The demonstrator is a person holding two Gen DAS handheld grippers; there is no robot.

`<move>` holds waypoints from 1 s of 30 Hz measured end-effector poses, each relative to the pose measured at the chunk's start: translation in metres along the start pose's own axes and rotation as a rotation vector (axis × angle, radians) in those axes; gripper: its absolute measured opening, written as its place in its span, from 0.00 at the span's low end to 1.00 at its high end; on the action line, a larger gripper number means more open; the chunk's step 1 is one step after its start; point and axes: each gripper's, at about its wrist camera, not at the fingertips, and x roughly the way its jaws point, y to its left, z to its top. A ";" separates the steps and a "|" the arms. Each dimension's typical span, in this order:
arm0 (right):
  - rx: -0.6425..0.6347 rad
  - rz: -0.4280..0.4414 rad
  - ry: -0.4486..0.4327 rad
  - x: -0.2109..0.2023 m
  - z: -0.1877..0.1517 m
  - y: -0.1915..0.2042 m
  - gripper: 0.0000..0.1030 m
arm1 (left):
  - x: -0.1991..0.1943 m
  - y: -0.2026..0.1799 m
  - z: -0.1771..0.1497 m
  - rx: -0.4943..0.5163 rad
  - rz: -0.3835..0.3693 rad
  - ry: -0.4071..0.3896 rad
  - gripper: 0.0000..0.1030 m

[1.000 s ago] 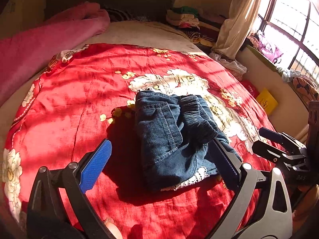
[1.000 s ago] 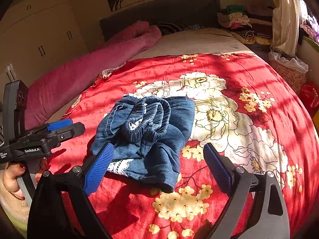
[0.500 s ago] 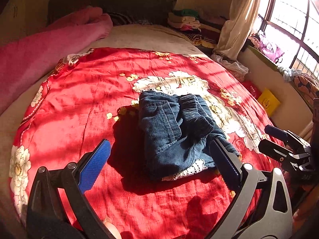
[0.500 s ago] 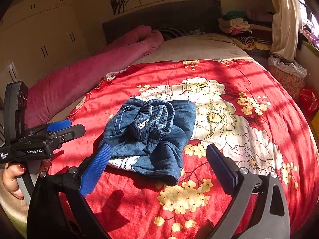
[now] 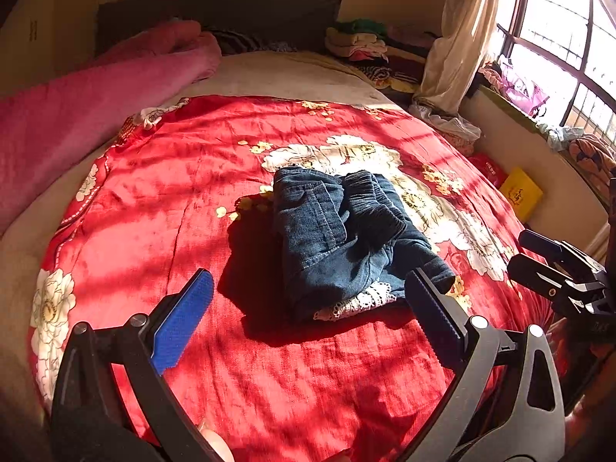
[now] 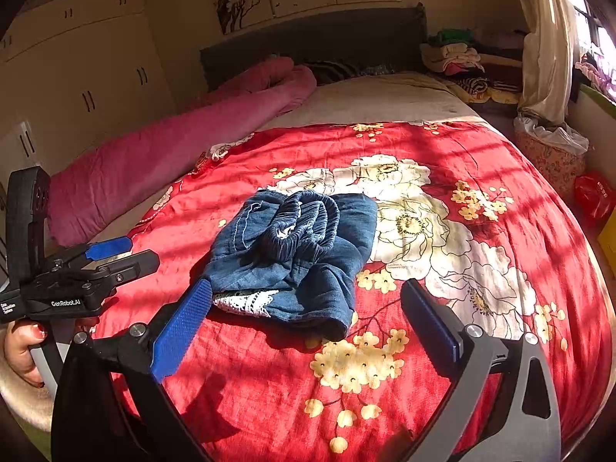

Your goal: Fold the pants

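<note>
A bed (image 5: 269, 77) is seen filling both views, spread with a red flowered quilt (image 5: 154, 200), and a rolled pink blanket (image 5: 96, 96) is laid along its far left side. Stacks of folded clothes (image 6: 454, 57) are piled at the head end near the curtain.

Near the middle of the quilt, on the white flower print, the pants (image 6: 296, 254) are found: dark blue denim, gathered into a compact bundle with the elastic waistband bunched on top and a strip of white lace showing at the near edge. The bundle is lumpy rather than flat, and its edges are not squared.

The folding itself is judged to be essentially done, and the step in hand is taken to be the release. If anything more is called for, it would be a light press or tidy of the puffed waistband, approached from above so that the layers are not dragged apart.

The left hand-held gripper (image 5: 308, 319) is held spread wide above the quilt with nothing between its pads. The right hand-held gripper (image 6: 304, 331) is likewise spread wide and empty, just short of the bundle's near edge.
</note>
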 end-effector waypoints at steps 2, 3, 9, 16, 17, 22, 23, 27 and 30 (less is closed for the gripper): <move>-0.002 -0.001 -0.001 -0.002 -0.002 0.001 0.95 | -0.002 -0.001 -0.003 0.003 0.004 0.001 0.91; -0.002 -0.001 -0.002 -0.004 -0.002 0.001 0.95 | -0.003 -0.002 -0.005 0.005 0.003 0.002 0.91; -0.006 -0.003 -0.004 -0.012 -0.011 0.005 0.95 | -0.010 -0.005 -0.017 0.008 0.011 0.005 0.91; -0.003 -0.006 0.020 -0.016 -0.034 0.008 0.95 | -0.017 -0.005 -0.042 -0.010 0.023 0.012 0.91; -0.002 -0.007 0.024 -0.016 -0.038 0.009 0.95 | -0.017 -0.005 -0.045 -0.011 0.025 0.016 0.91; -0.003 -0.019 0.042 -0.014 -0.056 0.010 0.95 | -0.018 -0.002 -0.063 -0.026 0.040 0.020 0.91; -0.002 -0.022 0.045 -0.013 -0.059 0.011 0.95 | -0.018 -0.001 -0.066 -0.033 0.042 0.022 0.91; 0.014 -0.027 0.051 -0.011 -0.071 0.010 0.95 | -0.016 0.001 -0.077 -0.044 0.047 0.034 0.91; 0.014 -0.039 0.058 -0.009 -0.077 0.010 0.95 | -0.014 0.002 -0.082 -0.049 0.052 0.040 0.91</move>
